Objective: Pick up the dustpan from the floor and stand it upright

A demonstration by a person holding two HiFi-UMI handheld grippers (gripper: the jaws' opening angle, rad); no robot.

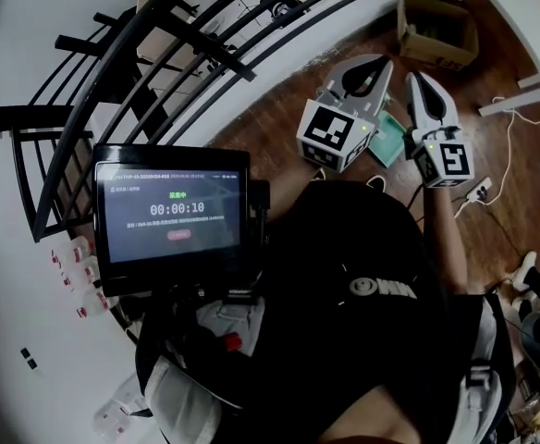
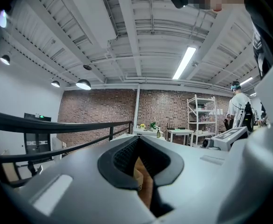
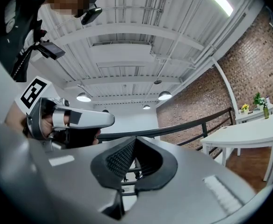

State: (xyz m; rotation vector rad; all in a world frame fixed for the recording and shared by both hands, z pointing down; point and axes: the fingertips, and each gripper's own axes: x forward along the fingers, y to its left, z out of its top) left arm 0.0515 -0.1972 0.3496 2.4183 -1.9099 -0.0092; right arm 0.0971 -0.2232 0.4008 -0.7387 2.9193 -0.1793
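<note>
The dustpan (image 1: 387, 141) showed only in the head view, as a pale teal-green piece of plastic low down by the brown wooden floor (image 1: 270, 132). It sat nearer the person than the box (image 1: 436, 28), a little to that box's left in the picture and clearly apart from it, with bare floor between the two. Only a small part of it could be seen: a smooth, flat-looking panel with straight edges. The rest was covered, so its handle and full shape could not be made out, nor whether it lay flat or leaned.
</note>
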